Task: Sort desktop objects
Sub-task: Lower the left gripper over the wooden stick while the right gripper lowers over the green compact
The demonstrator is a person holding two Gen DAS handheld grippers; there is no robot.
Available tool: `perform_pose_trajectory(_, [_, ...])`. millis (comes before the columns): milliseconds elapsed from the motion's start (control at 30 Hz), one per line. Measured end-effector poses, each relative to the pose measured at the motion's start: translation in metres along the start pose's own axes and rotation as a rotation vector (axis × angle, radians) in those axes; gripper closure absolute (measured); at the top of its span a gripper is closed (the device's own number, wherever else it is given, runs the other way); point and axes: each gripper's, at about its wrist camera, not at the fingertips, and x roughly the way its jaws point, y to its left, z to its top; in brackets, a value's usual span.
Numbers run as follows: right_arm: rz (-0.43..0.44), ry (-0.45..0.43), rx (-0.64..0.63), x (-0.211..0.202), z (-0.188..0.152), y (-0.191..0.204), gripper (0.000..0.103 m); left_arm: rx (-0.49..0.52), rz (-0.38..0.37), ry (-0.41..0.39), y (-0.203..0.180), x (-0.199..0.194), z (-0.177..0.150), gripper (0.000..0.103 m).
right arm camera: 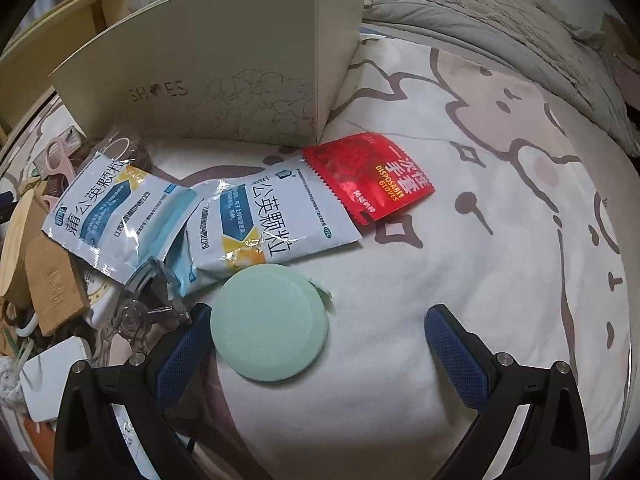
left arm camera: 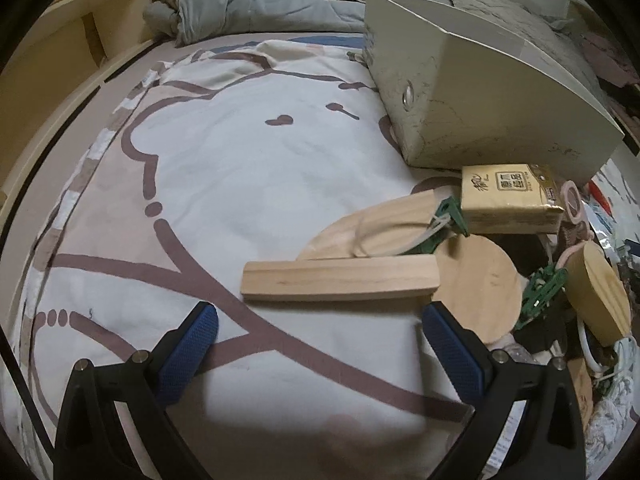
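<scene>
our left gripper (left arm camera: 320,320) hangs wide open and empty over the bedspread (left arm camera: 240,152). the wooden block (left arm camera: 340,281) lies just ahead of its fingertips, its long axis running crosswise, left to right, roughly parallel to the line between the two pads. that is the relation we judge the next move turns on: a straight closing would meet the block's ends, not its narrow sides, so we would likely turn the wrist first. its right end sits close to the round wooden disc (left arm camera: 480,284).

our right gripper (right arm camera: 320,320) is also wide open, holding nothing. the green round pad (right arm camera: 272,322) lies between its fingers, crowding the left pad, well apart from the right one. the white packets (right arm camera: 272,220) and red glove packet (right arm camera: 372,176) lie beyond, before the shoe box (right arm camera: 224,68).
</scene>
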Motion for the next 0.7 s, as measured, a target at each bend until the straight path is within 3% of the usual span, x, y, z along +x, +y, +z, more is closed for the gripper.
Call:
perform_pose_trajectory(300, [0.024,-0.017,-0.001,0.002,-0.001,-0.002,0.0,-0.084,-0.066,0.003,0.012,0.002,0.007,0.0])
perform_pose_trajectory(433, [0.028,-0.019,0.001,0.002,-0.001,-0.003,0.0,-0.078,-0.145,-0.011,0.008,-0.001,0.01,0.0])
perform_pose_trajectory(700, [0.032,-0.024,0.003,0.002,-0.002,-0.004,0.0,-0.088,-0.09,0.011,0.002,0.005,0.013,0.0])
